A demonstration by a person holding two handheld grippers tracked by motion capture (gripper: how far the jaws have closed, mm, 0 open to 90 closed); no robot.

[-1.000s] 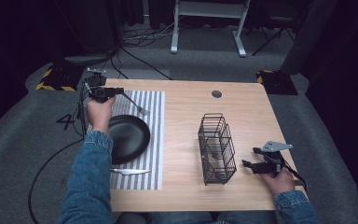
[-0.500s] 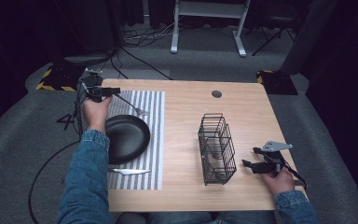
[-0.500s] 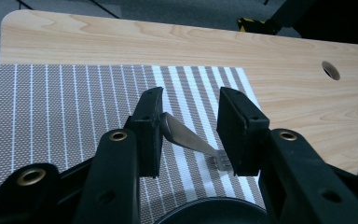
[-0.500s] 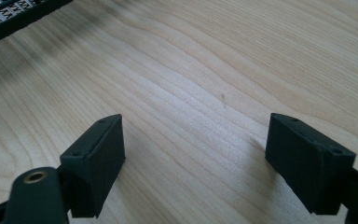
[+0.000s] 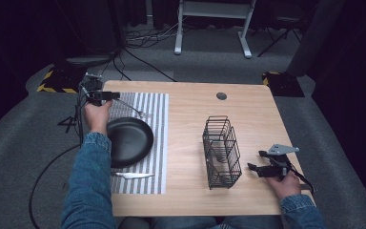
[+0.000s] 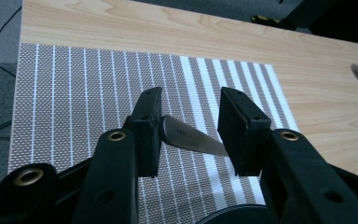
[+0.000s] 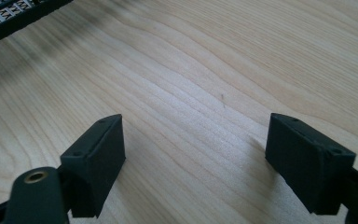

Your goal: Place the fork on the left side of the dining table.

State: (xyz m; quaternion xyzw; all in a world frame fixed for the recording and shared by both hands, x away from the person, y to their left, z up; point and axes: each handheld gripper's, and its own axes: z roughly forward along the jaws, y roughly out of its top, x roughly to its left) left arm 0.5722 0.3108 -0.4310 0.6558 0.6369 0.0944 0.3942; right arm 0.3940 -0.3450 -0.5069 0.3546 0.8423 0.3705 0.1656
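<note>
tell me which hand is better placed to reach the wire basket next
Right. The right gripper sits open just beside the wire basket; the left gripper is far off over the placemat, jaws just opened around a utensil handle.

high view: above, facing forward-down, far | gripper views: low, close along jaws | shared: table (image 5: 190,119)
</note>
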